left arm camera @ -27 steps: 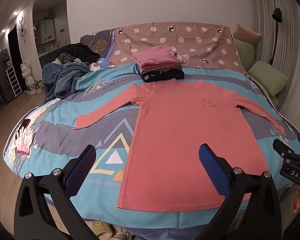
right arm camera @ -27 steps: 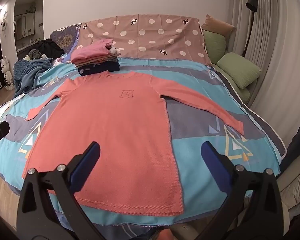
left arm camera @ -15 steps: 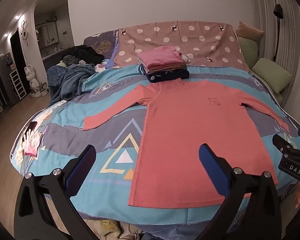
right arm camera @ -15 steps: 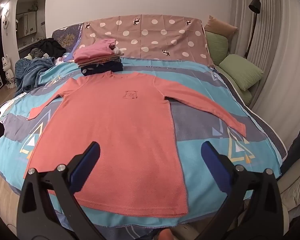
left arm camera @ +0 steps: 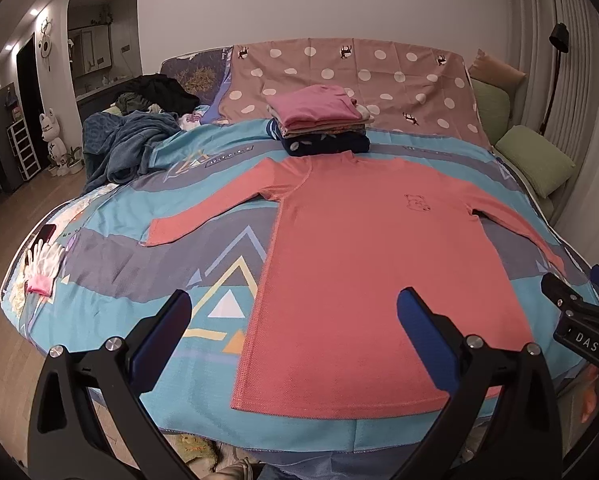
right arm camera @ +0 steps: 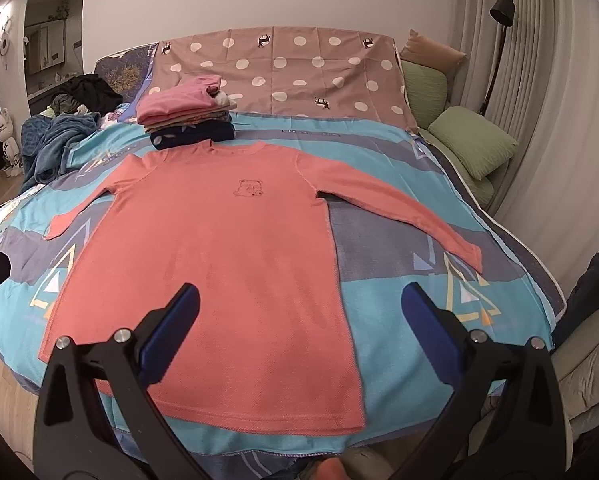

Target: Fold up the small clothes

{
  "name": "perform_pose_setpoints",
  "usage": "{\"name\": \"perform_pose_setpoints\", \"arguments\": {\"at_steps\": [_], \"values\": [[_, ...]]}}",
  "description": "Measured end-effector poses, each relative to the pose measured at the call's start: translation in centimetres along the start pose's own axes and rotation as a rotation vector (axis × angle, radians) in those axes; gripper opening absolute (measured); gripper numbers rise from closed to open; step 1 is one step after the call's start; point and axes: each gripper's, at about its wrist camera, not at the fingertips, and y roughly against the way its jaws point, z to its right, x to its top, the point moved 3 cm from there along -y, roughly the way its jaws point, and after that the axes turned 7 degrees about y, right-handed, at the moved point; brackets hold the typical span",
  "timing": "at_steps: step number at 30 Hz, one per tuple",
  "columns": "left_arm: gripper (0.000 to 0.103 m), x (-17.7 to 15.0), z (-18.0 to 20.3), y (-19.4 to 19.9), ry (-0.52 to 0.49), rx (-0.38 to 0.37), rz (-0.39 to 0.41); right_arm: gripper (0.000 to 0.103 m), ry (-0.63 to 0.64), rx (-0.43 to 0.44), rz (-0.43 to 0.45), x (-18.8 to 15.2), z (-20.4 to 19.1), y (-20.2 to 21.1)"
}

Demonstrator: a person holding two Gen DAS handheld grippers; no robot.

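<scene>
A salmon long-sleeved shirt (left arm camera: 363, 248) lies flat, face up, on the bed, sleeves spread out; it also shows in the right wrist view (right arm camera: 219, 248). A stack of folded clothes (left arm camera: 319, 120), pink on top and navy at the bottom, sits just beyond its collar, also seen in the right wrist view (right arm camera: 187, 114). My left gripper (left arm camera: 293, 322) is open and empty, held above the shirt's hem near the bed's front edge. My right gripper (right arm camera: 299, 314) is open and empty above the hem's right side. The right gripper's body shows in the left wrist view (left arm camera: 579, 328).
The bed has a blue patterned cover (left arm camera: 139, 280). A blue blanket and dark clothes (left arm camera: 127, 144) are heaped at the back left. White gloves and a phone (left arm camera: 43, 256) lie at the left edge. Green pillows (right arm camera: 471, 140) and a floor lamp stand at the right.
Both grippers have drawn back and risen a little, so more of the bed and the shirt's hem shows. The shirt has not moved. Both stay open.
</scene>
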Motion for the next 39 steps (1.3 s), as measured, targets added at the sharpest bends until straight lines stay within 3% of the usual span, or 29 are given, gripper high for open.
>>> {"name": "perform_pose_setpoints", "arguments": {"at_steps": [39], "values": [[0.102,-0.40,0.89,-1.13,-0.017,-0.002,-0.017,0.101,0.025,0.004,-0.021,-0.36,-0.80,-0.82]]}}
